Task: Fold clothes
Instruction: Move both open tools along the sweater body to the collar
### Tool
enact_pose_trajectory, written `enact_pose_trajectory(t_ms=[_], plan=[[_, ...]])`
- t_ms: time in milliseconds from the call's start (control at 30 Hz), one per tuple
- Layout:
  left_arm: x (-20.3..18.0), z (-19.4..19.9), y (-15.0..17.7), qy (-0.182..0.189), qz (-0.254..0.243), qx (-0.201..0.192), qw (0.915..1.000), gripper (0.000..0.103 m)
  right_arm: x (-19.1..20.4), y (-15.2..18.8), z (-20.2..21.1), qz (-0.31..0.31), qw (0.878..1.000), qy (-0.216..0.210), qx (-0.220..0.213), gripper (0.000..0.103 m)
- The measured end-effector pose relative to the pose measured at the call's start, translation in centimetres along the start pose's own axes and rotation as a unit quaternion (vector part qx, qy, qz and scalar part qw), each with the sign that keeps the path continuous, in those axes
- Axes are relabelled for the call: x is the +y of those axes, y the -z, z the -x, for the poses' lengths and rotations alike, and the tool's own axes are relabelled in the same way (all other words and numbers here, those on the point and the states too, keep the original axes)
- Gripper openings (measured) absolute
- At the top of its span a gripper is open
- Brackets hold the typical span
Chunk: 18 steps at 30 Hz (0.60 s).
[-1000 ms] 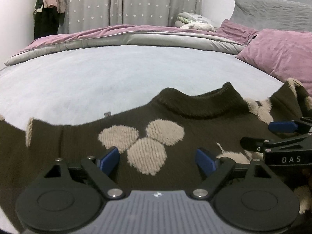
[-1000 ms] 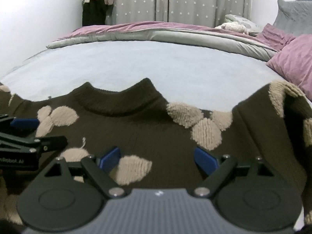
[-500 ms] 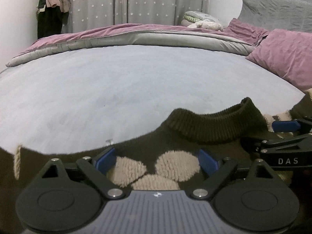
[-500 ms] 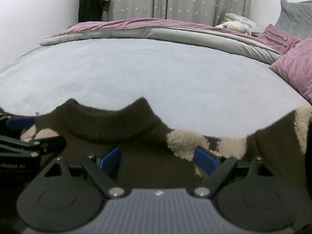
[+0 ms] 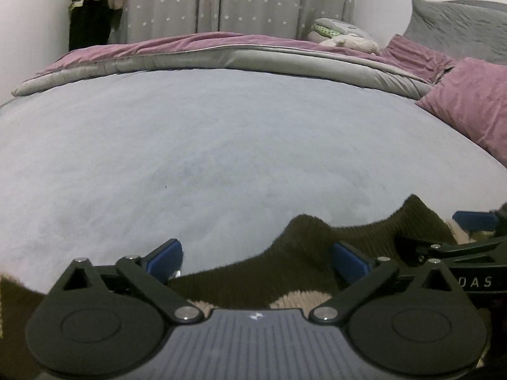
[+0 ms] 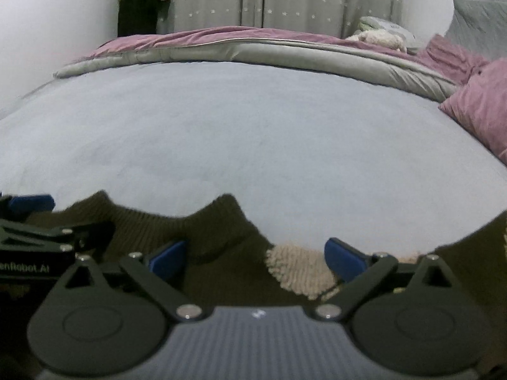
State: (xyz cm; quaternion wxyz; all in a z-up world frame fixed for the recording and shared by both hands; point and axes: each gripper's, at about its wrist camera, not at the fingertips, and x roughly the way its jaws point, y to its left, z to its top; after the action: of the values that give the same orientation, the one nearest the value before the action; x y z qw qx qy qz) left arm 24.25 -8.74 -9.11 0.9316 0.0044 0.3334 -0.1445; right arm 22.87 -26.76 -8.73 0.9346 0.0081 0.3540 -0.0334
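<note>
Left gripper (image 5: pixel 256 262): jaws wide and opening, nothing pinched; sweater (image 5: pixel 253 281) lies under and between the blue pads, w/ the left pad over bare bed sheet (image 5: pixel 221 145). Right gripper (image 6: pixel 255 259): same, wide and opening, pads either side of a cream patch (image 6: pixel 298 269) on the knit, not pressing it. Each gripper shows at the edge of the other's view, so the two sit just beside each other.

Sweater is dark olive-brown w/ cream fuzzy patches, lying flat at the near edge of the bed, ribbed collar (image 6: pixel 164 218) pointing toward the far side.

Surface: pale blue-grey sheet, smooth, bare from the collar out to a rolled-back duvet (image 5: pixel 221 60), grey w/ mauve top, along the far edge. Mauve pillow (image 5: pixel 472 104) and grey pillow (image 5: pixel 459 22) at right; soft toy (image 5: pixel 345 36) by them. Behind: grey star-print curtains (image 5: pixel 240 0), white walls, clothes hanging (image 5: pixel 95 3) in the left corner.

Open room: most of the sheet ahead and to the left. Right side bounded by pillows.
</note>
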Motion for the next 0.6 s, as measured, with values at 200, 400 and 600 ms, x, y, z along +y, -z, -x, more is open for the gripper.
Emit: enact_pose_trajectory(t_ms=[200, 400, 600], plan=[[-0.1, 0.3, -0.3, -0.012, 0.013, -0.010, 0.9998, 0.103, -0.4, -0.4, -0.3, -0.020, 1.000, -0.002, -0.004, 0.099], [-0.6, 1.9, -0.1, -0.023, 0.026, -0.019, 0.9992, 0.103, -0.5, 0.0, 1.9, -0.007, 1.000, -0.002, -0.013, 0.100], [-2.2, 3.7, 0.4, -0.026, 0.021, -0.026, 0.9991, 0.103, -0.9, 0.9, 4.7, 0.005, 1.000, -0.003, -0.017, 0.100]])
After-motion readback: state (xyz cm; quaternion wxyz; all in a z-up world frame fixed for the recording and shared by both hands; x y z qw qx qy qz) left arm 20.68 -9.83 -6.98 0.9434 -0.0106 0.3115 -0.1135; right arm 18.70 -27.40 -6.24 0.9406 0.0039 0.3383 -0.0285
